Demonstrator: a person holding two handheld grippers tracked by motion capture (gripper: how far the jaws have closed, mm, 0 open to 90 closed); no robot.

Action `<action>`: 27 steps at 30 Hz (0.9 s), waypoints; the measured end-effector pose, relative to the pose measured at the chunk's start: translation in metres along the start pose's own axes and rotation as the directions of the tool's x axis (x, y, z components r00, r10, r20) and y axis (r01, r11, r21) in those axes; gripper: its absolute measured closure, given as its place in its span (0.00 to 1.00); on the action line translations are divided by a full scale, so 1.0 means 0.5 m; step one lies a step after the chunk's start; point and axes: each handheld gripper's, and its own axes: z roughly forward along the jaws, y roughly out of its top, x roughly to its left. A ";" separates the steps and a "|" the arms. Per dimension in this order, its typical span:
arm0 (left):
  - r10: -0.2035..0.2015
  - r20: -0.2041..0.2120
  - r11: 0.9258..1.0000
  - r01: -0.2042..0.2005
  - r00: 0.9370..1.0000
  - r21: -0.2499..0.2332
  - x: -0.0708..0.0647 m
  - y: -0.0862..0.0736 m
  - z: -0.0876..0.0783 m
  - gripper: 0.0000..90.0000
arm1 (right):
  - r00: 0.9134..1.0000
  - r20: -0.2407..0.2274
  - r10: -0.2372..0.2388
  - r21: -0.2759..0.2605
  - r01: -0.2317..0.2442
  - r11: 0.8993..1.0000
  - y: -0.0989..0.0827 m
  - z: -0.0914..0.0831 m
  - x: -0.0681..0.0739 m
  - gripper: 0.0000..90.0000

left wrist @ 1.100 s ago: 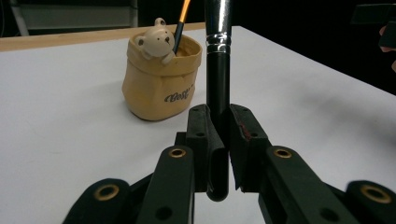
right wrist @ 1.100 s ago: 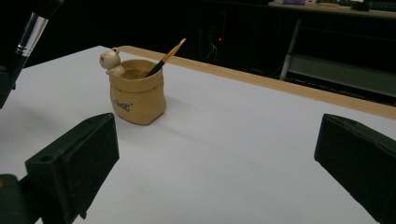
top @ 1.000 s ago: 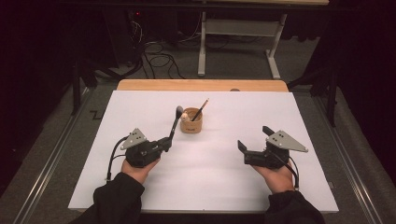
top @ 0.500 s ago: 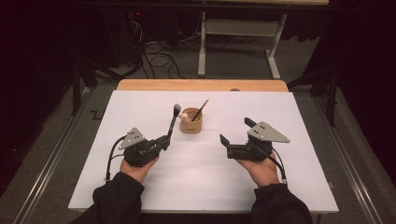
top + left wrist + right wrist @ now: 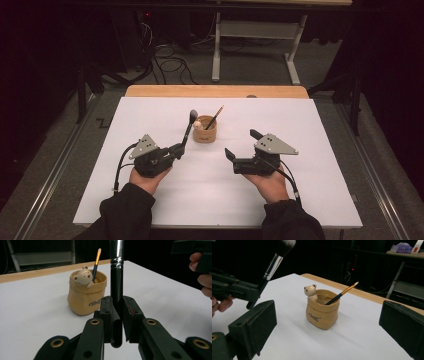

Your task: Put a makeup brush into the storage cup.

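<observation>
Makeup brush point(image 5: 116, 277), black handle, silver ferrule, dark bristles with pale tips, stands nearly upright, pinched in my left claw point(image 5: 176, 149). Just beyond it, tan sack-shaped pot point(image 5: 205, 132) with little bear on rim, mid-desk, holding thin paintbrush point(image 5: 342, 293) leaning outward. My right claw point(image 5: 242, 144) spread wide, holding nothing, near pot on white desk point(image 5: 310, 145).

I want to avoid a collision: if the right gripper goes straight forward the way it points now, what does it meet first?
Probably the tan bear pot, centred between the right gripper's open jaws; depth is unclear.
</observation>
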 end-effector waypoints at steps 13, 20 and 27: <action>0.035 0.059 0.998 -0.032 0.998 -0.046 -0.061 0.035 0.050 0.88 | 0.999 -0.032 0.022 -0.026 -0.022 0.999 0.004 -0.007 0.005 0.03; 0.037 0.097 0.998 -0.033 0.995 -0.045 -0.079 0.022 0.061 0.88 | 0.998 -0.053 0.016 -0.012 -0.017 1.000 -0.001 -0.008 0.011 0.03; 0.028 0.102 0.999 -0.025 0.994 -0.032 -0.079 0.001 0.063 0.88 | 0.996 -0.080 0.038 -0.008 -0.038 0.999 -0.003 -0.005 0.017 0.03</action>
